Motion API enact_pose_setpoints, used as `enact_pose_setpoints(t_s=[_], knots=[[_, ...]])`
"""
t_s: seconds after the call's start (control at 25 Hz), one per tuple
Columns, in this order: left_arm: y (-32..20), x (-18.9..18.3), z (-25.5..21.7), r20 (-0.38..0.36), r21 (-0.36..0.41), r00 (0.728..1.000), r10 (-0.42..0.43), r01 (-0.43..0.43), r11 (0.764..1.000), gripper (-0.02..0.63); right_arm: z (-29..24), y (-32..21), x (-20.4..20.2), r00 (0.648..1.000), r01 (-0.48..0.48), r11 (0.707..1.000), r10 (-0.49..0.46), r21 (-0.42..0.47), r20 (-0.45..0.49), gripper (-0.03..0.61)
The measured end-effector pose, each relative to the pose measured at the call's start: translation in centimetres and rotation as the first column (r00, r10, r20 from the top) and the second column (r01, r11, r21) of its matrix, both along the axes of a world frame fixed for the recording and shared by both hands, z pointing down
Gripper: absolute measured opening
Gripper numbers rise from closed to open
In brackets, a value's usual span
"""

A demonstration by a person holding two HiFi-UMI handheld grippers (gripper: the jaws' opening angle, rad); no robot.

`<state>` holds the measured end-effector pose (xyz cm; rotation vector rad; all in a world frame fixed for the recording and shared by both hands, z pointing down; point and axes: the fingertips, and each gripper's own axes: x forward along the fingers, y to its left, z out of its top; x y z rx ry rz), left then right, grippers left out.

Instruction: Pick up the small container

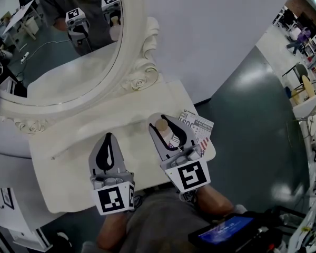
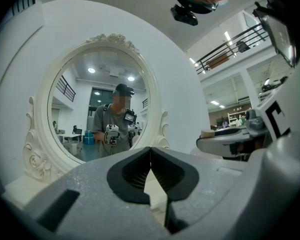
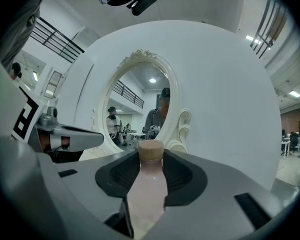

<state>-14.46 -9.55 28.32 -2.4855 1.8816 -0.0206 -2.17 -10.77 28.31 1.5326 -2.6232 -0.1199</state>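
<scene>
The small container [image 3: 149, 186] is a pale pink bottle with a tan cap [image 3: 151, 150]. It stands upright between the dark pads of my right gripper [image 3: 151, 160], which is shut on its body. In the head view the bottle [image 1: 162, 125] is held above the right part of the white vanity table [image 1: 68, 162]. My left gripper [image 1: 109, 137] hovers to its left over the table, jaws shut with nothing between them. In the left gripper view its tips [image 2: 150, 151] meet, and the right gripper [image 2: 230, 143] shows at the right.
A large oval mirror [image 1: 68, 46] in an ornate white frame stands at the back of the table against a white wall. A printed card or packet [image 1: 199, 128] lies at the table's right edge under the right gripper. Dark floor lies to the right.
</scene>
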Motion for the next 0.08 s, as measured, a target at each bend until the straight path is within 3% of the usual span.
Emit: enact_pose_setpoints(t_s=[0.08], knots=[[0.06, 0.01, 0.09, 0.001, -0.001, 1.0, -0.001, 0.001, 1.0, 0.015, 0.07, 0.05, -0.01, 1.0, 0.002, 1.0, -0.002, 0.001, -0.001, 0.143]])
